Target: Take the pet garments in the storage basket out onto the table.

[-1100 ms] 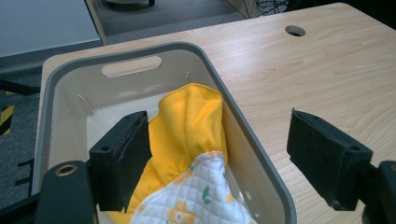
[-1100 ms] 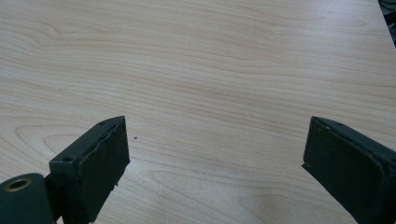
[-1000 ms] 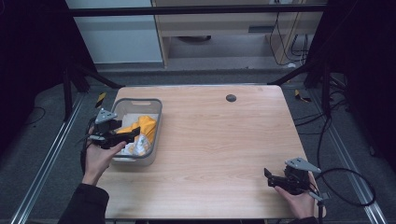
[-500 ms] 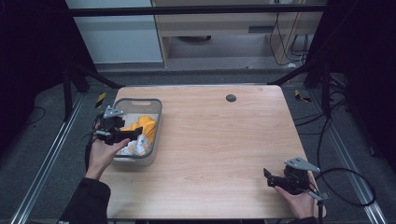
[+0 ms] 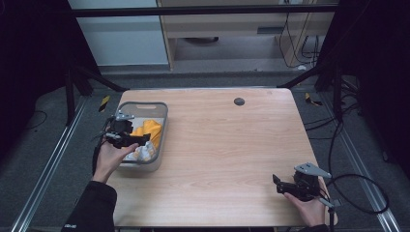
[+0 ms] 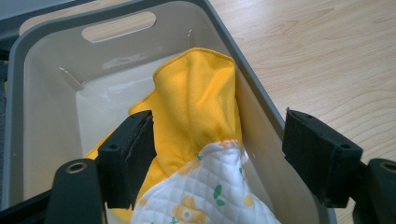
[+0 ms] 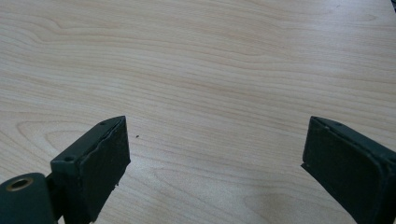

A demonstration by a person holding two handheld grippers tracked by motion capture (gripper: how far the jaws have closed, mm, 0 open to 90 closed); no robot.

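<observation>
The left tool hovered spread over the grey bin at the desk's left edge. Inside, the yellow cloth lay lengthwise along the bin. The right tool rested spread, well apart.

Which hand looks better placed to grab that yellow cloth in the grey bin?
Left. Its tongs are open right over the yellow cloth inside the grey bin. The right tongs sit far off, over bare table.

One bin, two cloths, one yellow, one quilted
</observation>
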